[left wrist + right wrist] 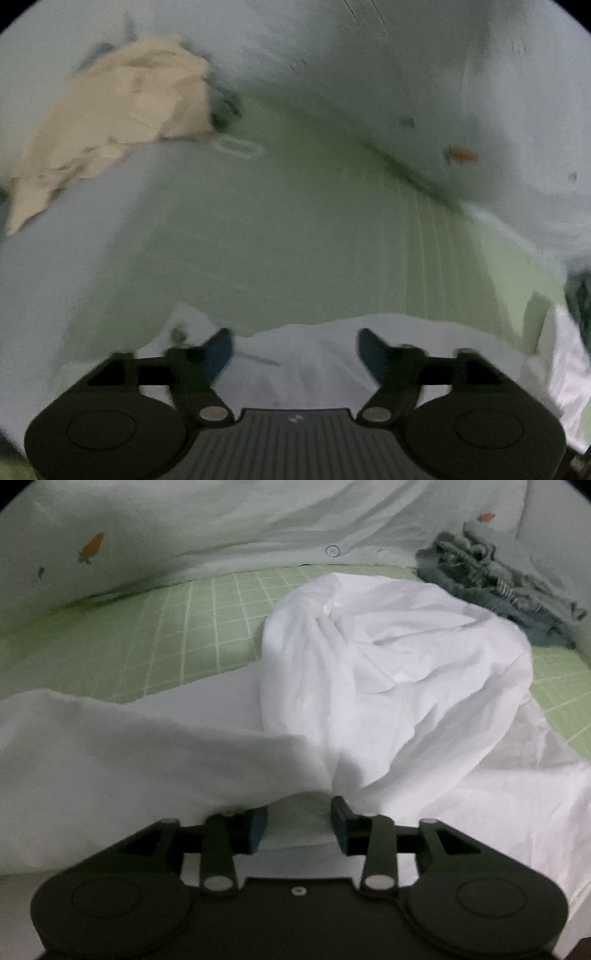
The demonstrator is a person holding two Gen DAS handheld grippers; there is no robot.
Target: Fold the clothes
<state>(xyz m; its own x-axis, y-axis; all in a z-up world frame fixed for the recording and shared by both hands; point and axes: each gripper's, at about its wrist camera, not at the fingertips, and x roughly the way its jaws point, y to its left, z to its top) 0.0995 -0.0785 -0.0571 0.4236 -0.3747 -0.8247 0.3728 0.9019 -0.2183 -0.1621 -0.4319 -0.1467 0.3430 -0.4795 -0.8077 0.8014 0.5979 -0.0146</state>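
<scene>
On the green bed (155, 635) lies a soft, light white cloth (388, 657), all bunched up. Both tongs, left (295, 350) and right (299, 821), gape open over it. Pinching a flat edge looks best.

Both views are dim, with a soft, cool, greenish cast and no hard glare. The left wrist view is smeared throughout: the beige cloth (110, 122) has ragged, streaked edges, and the grid lines of the green sheet (295, 229) stretch into faint streaks. The right wrist view is sharper; the white garment (388, 657) is the brightest area and its folds show gentle grey shading, with a deeper shadow along the seam under the pale quilt (184, 528). The left edge of the garment blurs. Fisheye curvature bends the grid, and black corners frame each picture.
</scene>
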